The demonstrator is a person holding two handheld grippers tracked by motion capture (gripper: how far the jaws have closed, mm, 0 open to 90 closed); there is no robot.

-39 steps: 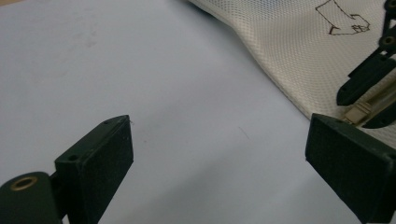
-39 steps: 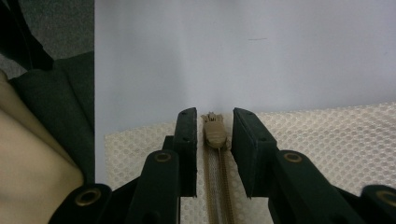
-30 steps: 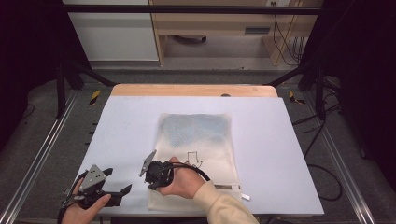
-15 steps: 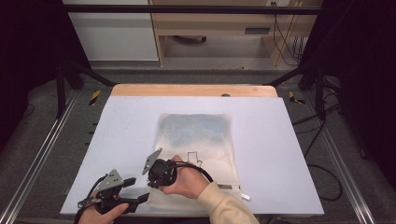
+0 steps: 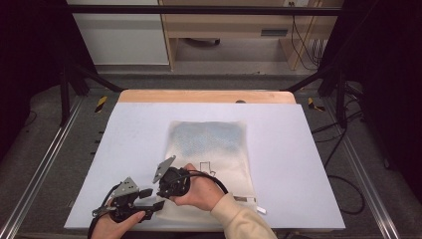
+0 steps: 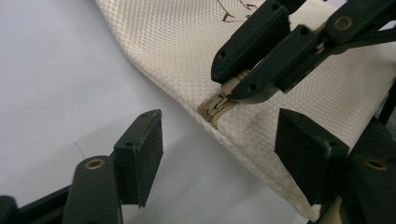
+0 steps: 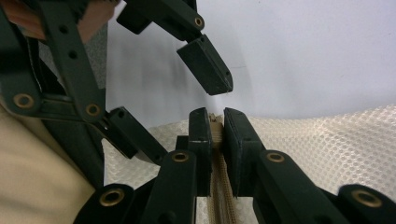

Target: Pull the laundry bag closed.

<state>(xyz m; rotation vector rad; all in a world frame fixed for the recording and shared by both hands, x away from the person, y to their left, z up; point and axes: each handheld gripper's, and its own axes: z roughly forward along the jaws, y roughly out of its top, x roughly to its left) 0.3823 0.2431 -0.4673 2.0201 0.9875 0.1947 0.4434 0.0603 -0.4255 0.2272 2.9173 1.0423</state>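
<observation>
A cream mesh zip pouch [image 5: 214, 144] lies flat on the white table mat [image 5: 134, 129], its far half tinted blue-grey. At its near left corner my right gripper [image 5: 162, 193] is shut on the tan zipper pull [image 6: 215, 103]; the right gripper view shows the jaws [image 7: 217, 122] pinching it, with the zipper teeth [image 7: 216, 186] running between them. My left gripper [image 5: 152, 198] is open just left of it. Its two pads [image 6: 140, 156] straddle the pouch corner [image 6: 261, 140] without touching it. The left gripper [image 7: 177, 105] stands wide apart opposite the right gripper's tips.
A wooden strip [image 5: 206, 96] borders the mat's far edge. Metal rails [image 5: 45, 164] run along both sides and a black frame bar crosses above. A small white tag [image 5: 261, 209] lies at the pouch's near right corner. A black cable [image 5: 214, 180] loops from the right gripper.
My left gripper has moved right from the mat's near left corner to the pouch corner, now beside the right gripper. The right gripper and pouch have stayed put.
</observation>
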